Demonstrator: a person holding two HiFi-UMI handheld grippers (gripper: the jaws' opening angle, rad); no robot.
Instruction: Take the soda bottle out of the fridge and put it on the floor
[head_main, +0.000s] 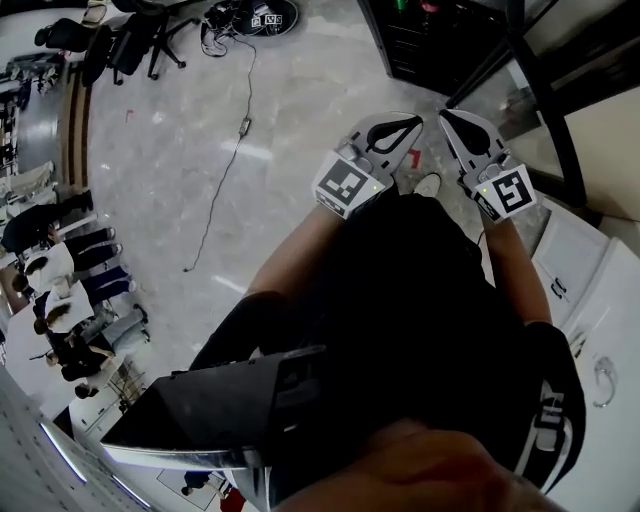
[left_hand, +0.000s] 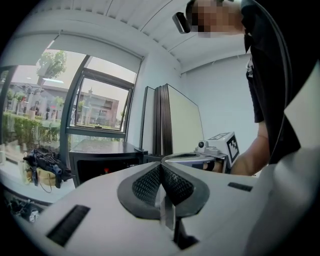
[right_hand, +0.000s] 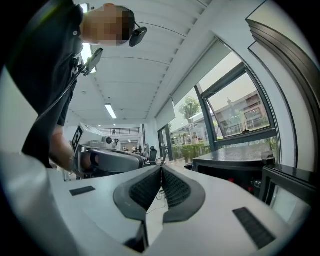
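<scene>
Carrying: nothing. The white left gripper (left_hand: 161, 169) has its black ribbed pads (left_hand: 147, 185) pressed together with nothing between them. The white right gripper (right_hand: 161, 171) is the same, closed tight on air.
Fridge: most likely the dark, black-topped cabinet (head_main: 432, 45) ahead of both grippers, at the upper right of the head view. Small red spots show on its front in the gripper views. I cannot tell whether its door is open.
Soda bottle: not made out in any view. Green and pink shapes (head_main: 402, 5) sit at the cabinet's upper edge in the head view, too small to name. The bottle is presumably inside the fridge.
Bottle's axis: cannot tell, since it is unseen, so neither its long axis nor where its cap points can be given.
Floor: pale grey marbled floor (head_main: 290, 110) with a thin black cable (head_main: 225, 170) trailing across it, and no bottle on it.
Progress: judged to be at the very start. Reaching the fridge, gripping the bottle, lifting it out and setting it down are all left.
</scene>
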